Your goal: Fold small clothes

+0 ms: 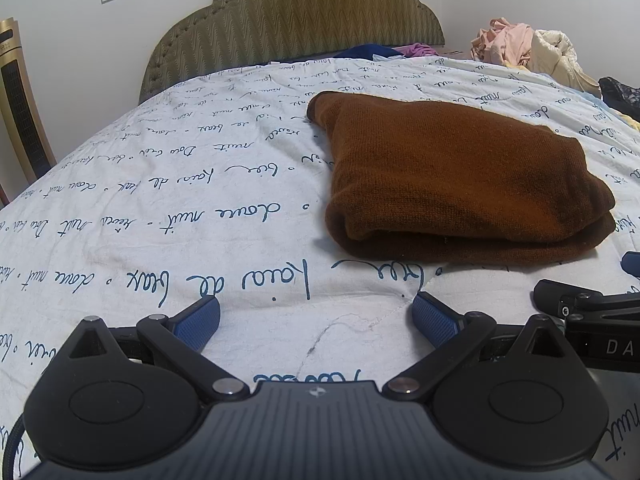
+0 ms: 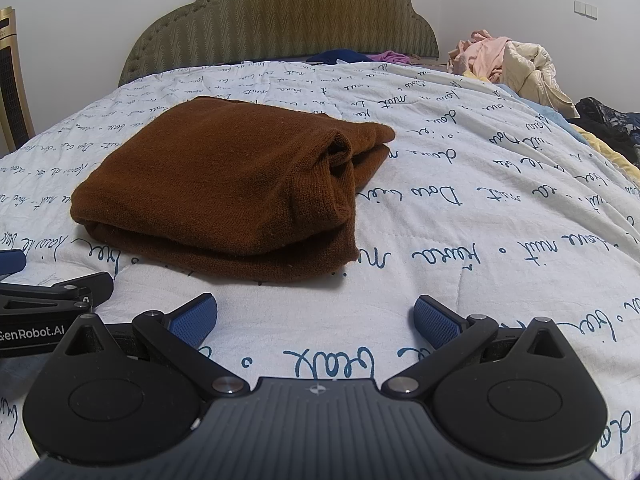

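Observation:
A brown knit garment (image 1: 448,176) lies folded in layers on the white quilt, ahead and to the right in the left wrist view. In the right wrist view the same brown garment (image 2: 232,188) sits ahead and to the left. My left gripper (image 1: 316,322) is open just above the quilt, short of the garment, nothing between its blue pads. My right gripper (image 2: 316,322) is also open and empty, close to the garment's near edge. Each gripper shows at the other view's side edge.
The bed's white quilt (image 2: 480,216) with blue script spreads in all directions. A heap of pale clothes (image 2: 508,64) sits at the far right by the wall, dark garments (image 2: 608,120) beside it. A green padded headboard (image 2: 280,20) stands behind.

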`<act>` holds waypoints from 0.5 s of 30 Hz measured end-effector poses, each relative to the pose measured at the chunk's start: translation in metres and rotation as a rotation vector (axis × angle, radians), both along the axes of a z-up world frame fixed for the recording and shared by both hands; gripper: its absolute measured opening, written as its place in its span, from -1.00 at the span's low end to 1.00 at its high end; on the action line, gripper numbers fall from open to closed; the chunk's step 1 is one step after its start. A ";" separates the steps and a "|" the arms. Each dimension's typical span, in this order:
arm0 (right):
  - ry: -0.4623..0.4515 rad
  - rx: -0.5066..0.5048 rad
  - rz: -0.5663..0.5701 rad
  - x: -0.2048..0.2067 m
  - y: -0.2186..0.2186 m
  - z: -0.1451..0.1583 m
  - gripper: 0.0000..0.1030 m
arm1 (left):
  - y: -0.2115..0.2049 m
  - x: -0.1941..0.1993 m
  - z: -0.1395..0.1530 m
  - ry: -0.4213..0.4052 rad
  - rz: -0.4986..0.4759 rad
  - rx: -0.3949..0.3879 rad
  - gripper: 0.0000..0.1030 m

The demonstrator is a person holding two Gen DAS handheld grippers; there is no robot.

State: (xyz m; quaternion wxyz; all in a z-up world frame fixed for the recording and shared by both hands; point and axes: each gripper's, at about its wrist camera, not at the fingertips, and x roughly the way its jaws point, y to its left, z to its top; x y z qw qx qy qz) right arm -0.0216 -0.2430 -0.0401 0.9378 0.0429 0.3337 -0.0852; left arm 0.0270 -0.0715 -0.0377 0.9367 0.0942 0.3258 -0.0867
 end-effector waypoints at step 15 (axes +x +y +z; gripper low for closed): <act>0.000 0.000 0.000 0.000 0.000 0.000 1.00 | 0.000 0.001 0.000 0.002 0.002 -0.003 1.00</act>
